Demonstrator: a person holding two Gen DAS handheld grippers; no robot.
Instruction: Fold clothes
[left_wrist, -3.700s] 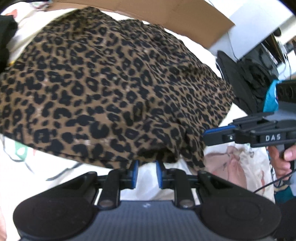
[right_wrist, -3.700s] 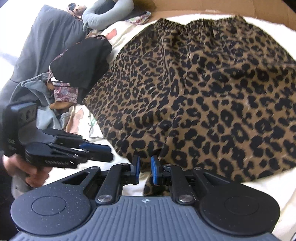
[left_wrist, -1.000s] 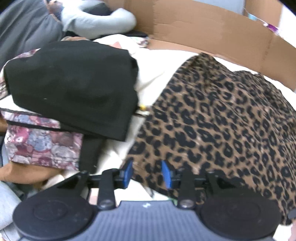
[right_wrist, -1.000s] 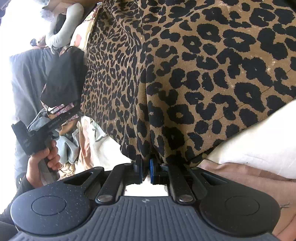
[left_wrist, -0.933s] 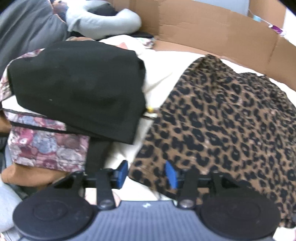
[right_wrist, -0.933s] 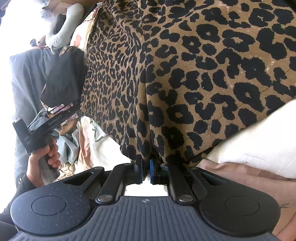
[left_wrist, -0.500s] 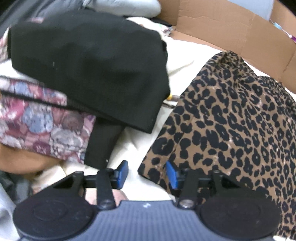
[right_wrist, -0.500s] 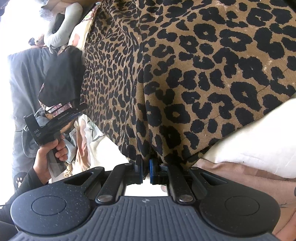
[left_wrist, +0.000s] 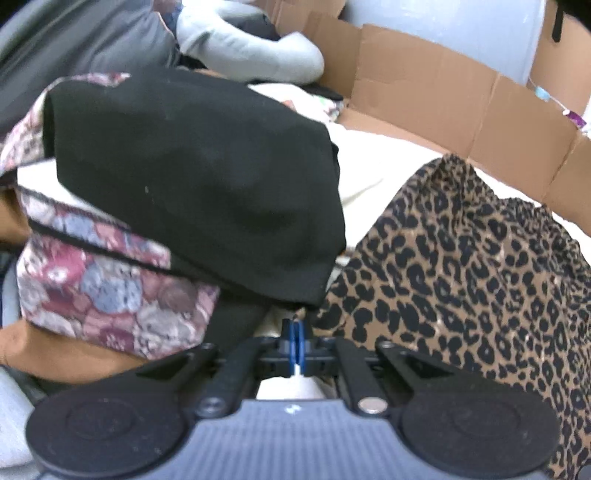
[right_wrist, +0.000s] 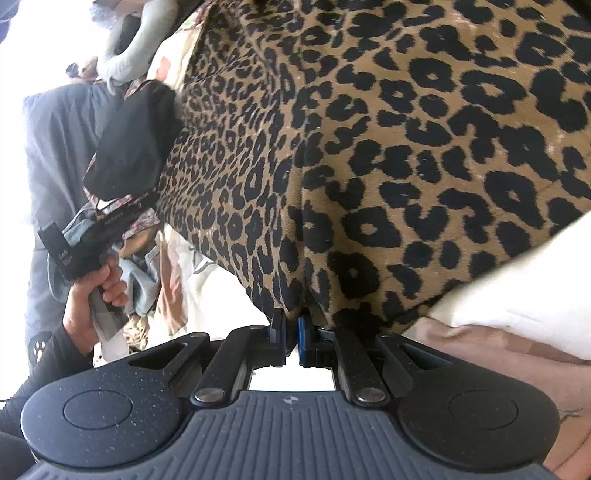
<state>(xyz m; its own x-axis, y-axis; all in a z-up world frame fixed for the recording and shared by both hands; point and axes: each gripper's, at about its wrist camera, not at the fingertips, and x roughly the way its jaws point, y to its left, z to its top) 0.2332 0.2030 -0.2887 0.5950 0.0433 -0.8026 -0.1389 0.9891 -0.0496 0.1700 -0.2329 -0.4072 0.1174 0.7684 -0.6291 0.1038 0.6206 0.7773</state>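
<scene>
**Now both corners are pinched**

Just now the left gripper (left_wrist: 296, 334) snapped closed at the skirt (left_wrist: 461, 280) corner by the black pile (left_wrist: 192, 177); whether cloth is caught, I cannot tell. The right gripper (right_wrist: 291, 334) stays clamped on the skirt's near hem, spread across the bed (right_wrist: 517, 306). Lift-and-fold looks next.

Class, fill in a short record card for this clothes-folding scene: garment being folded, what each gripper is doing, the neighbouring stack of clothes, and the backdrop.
Garment: brown-and-black leopard-print fabric garment, spread on a cream sheet
Right gripper: shut on the garment's near edge
Left gripper: shut beside the garment's corner; whether it pinches any fabric cannot be told
Neighbouring stack: folded black cloth on top of a floral patchwork fabric
Backdrop: brown cardboard wall
</scene>
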